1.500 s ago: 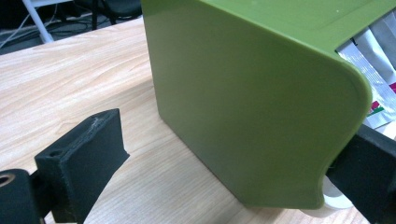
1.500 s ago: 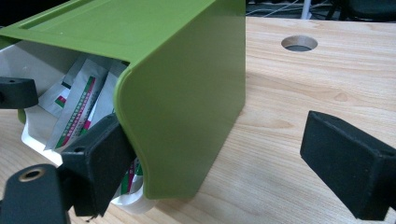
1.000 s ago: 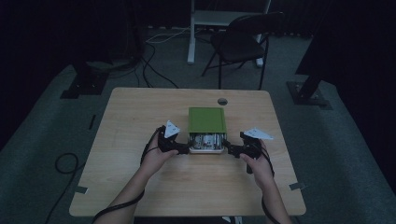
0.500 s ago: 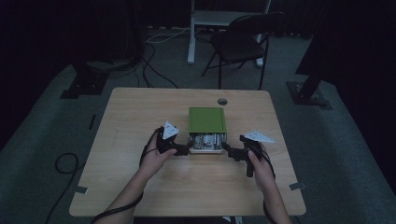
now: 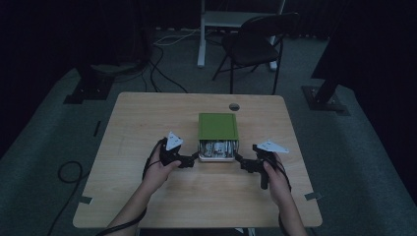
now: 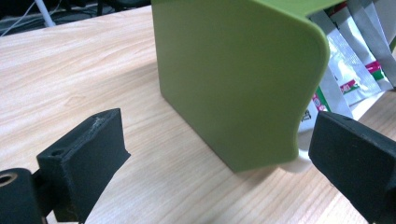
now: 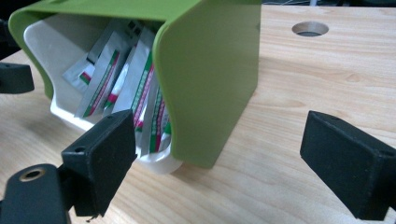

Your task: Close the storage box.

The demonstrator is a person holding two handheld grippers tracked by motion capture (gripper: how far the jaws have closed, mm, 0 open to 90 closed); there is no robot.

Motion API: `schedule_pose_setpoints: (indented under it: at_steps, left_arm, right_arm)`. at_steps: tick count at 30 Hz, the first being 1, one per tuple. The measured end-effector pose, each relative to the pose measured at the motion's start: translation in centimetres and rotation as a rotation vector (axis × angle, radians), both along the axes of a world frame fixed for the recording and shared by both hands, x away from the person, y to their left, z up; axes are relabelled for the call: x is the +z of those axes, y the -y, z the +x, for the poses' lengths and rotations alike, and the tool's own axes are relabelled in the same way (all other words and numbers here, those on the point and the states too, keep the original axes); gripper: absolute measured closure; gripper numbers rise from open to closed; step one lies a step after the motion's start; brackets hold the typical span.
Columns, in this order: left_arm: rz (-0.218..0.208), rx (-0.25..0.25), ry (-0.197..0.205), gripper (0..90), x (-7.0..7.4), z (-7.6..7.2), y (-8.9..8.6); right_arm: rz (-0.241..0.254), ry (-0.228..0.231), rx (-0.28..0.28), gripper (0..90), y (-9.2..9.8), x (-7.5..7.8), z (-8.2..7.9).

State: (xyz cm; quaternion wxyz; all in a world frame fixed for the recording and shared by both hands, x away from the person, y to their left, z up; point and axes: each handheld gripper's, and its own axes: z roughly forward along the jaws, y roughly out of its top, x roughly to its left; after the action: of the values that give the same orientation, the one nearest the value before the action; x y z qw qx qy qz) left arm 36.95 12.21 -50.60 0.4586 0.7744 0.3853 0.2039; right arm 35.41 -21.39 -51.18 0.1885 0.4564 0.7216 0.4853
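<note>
L gripper [image 5: 194, 158]: black body, grey 3-corner plate on top, black cable looping off.
R gripper [image 5: 240, 160]: same as I see it.
Jaw pads [image 7: 102, 161]: black blocks w/ small round holes.
Forearms: bare, no sleeves.

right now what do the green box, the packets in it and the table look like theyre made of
Green box: looks like moulded plastic, matte, with smooth rounded corners. Packets: probably foil or plastic film, silvery and glossy with printed stripes. Table: pale wood-grain top, likely laminate; grain lines and a flat, even sheen.
</note>
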Motion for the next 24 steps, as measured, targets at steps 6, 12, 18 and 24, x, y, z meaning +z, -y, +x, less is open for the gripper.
schedule_pose_setpoints:
  at_steps: [6, 12, 18, 24]
  left_arm:
    - [-0.014, -0.004, -0.020, 4.6, -0.2, -0.6, -0.5]
    - [0.014, 0.032, -0.022, 4.6, -0.5, -1.2, -1.1]
    - [0.016, 0.069, -0.051, 4.5, -1.0, -1.5, -2.2]
    - [0.013, 0.111, -0.079, 4.5, -1.4, -1.8, -3.4]
  right_arm:
    - [-0.010, -0.009, 0.007, 10.3, 0.0, -0.6, -0.5]
    - [-0.017, -0.016, 0.009, 10.3, 0.2, -0.9, -1.1]
    - [-0.025, -0.026, 0.015, 10.3, 0.5, -1.4, -1.8]
    - [-0.038, -0.037, 0.027, 10.3, 0.5, -1.9, -2.6]
